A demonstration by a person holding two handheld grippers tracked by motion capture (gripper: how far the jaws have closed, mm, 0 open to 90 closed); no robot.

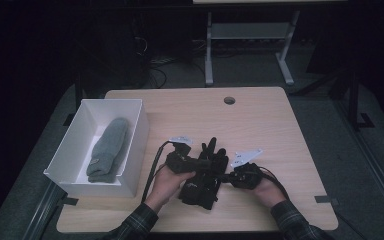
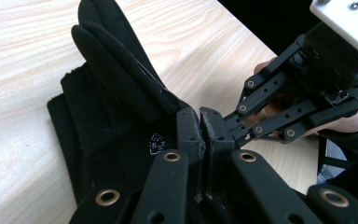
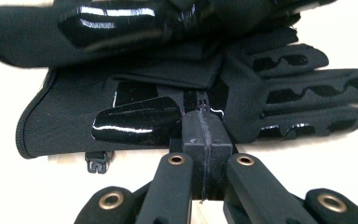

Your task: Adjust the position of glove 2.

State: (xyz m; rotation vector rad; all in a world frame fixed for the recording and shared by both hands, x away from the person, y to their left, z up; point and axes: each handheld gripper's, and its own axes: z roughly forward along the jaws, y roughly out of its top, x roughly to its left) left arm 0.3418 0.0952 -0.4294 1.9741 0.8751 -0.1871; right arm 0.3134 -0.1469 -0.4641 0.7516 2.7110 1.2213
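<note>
A pale wooden surface (image 1: 260, 120) carries the scene, its light grain running under both hands. To the left of the left gripper (image 1: 200, 161) stands a white rectangular open box (image 1: 136, 131), with a grey knitted mitten (image 1: 108, 148) lying lengthwise inside it. Between the two grippers, near the person's edge of the surface, lies a pair of black fabric gloves with glossy black patches (image 1: 203, 181), fingers pointing away from the person. The left gripper, held in the person's left hand (image 1: 166, 183), has its jaws pressed together on a fold of the glove cloth (image 2: 121, 93), the glove fingers rising just beyond the tips. The right gripper (image 1: 230, 172), in the right hand (image 1: 266, 190), comes in from the opposite side; its jaws are likewise closed and pinch the glove's edge (image 3: 135, 116) beside a shiny patch. The two grippers' tips sit close together at the gloves' middle. A small black plastic clip (image 3: 96, 161) hangs at the cuff, just left of the right gripper's jaws.
</note>
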